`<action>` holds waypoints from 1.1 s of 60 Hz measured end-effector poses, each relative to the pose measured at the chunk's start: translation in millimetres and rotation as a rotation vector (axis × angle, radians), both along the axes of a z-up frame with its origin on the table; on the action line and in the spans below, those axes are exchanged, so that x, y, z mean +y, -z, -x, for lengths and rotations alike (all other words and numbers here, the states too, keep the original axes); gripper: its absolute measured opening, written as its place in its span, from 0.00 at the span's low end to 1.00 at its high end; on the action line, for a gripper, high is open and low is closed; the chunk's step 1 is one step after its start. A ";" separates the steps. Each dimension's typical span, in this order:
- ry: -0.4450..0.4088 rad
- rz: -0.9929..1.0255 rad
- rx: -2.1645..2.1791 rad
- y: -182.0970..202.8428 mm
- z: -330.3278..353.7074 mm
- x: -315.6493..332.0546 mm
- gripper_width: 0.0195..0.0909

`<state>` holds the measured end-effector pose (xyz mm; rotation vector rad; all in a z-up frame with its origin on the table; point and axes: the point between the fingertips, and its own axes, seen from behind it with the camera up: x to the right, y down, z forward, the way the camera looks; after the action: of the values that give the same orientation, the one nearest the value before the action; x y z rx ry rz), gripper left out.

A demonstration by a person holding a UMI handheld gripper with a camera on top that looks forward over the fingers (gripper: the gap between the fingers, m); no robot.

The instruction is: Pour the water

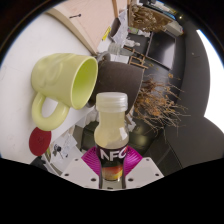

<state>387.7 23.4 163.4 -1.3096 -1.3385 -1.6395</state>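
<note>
1. Tongs [110,172]: my two-finger gripper, seen from the camera riding on it. The fingers come in low on either side of the bottle, with their light-coloured brackets showing to left and right.
2. Bottle [111,135]: a small clear bottle with a pale yellowish fill and a whitish cap, standing upright between my fingers. Its lower body carries a magenta label with white lettering. My tongs are clenched on it, both fingers pressing its lower sides at label height; the neck and cap rise above the fingertips.
3. Mug [62,82]: a light green mug, tipped on its side so that its mouth faces the bottle. It sits just beyond my fingers and a little to the left of the bottle's cap, near it but whether touching I cannot tell. Its handle curves down on the far left side.
4. Red object [40,140]: a small round red thing below the mug's handle, left of my left finger; too small to identify.
5. Dried grass [160,100]: a straw-like clump to the right of the bottle, beyond my right finger.
</note>
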 end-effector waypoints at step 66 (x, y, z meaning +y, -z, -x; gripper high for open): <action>0.297 -0.164 1.865 121.0 -23.7 -30.8 0.16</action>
<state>411.4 -7.4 42.4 -1.9689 0.1563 -0.1003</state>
